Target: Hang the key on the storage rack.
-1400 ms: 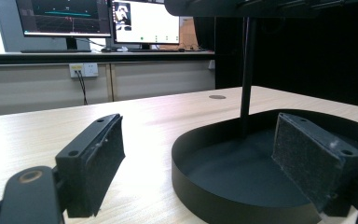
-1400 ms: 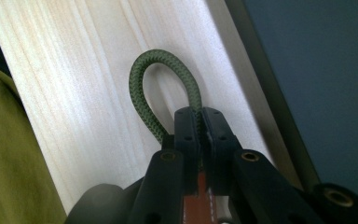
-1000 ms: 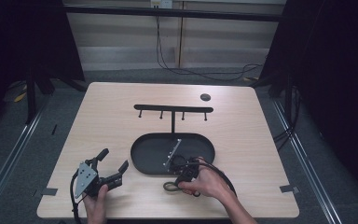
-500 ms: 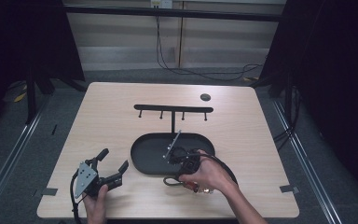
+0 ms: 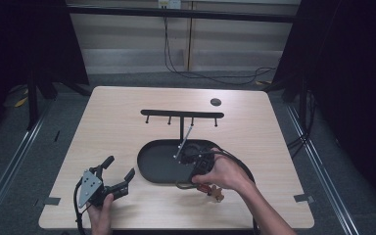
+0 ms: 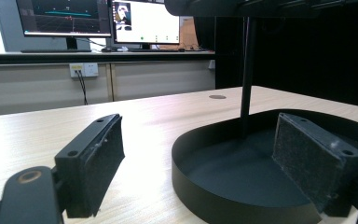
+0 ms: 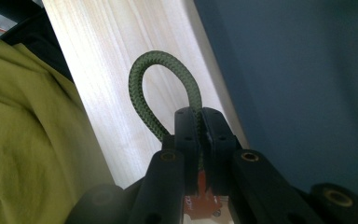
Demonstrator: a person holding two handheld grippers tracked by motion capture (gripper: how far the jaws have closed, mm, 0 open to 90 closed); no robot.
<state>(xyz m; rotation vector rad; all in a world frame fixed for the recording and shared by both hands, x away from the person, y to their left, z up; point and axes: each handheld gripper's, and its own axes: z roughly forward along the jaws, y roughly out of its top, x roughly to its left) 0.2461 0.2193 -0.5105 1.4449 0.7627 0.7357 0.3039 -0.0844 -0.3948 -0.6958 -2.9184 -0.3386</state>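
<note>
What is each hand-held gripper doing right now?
Left hand-held gripper: open, holding nothing.
Right hand-held gripper: shut on the green cord loop.

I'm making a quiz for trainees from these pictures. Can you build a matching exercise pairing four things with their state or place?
Things:
1. left gripper
2. right gripper
3. green cord
4. black tray

States or places:
A. looped, pinched between jaws
B. jaws shut
C. jaws open, nothing between them
D. on the table, a post rising from it

Pairs: 1-C, 2-B, 3-A, 4-D
</note>
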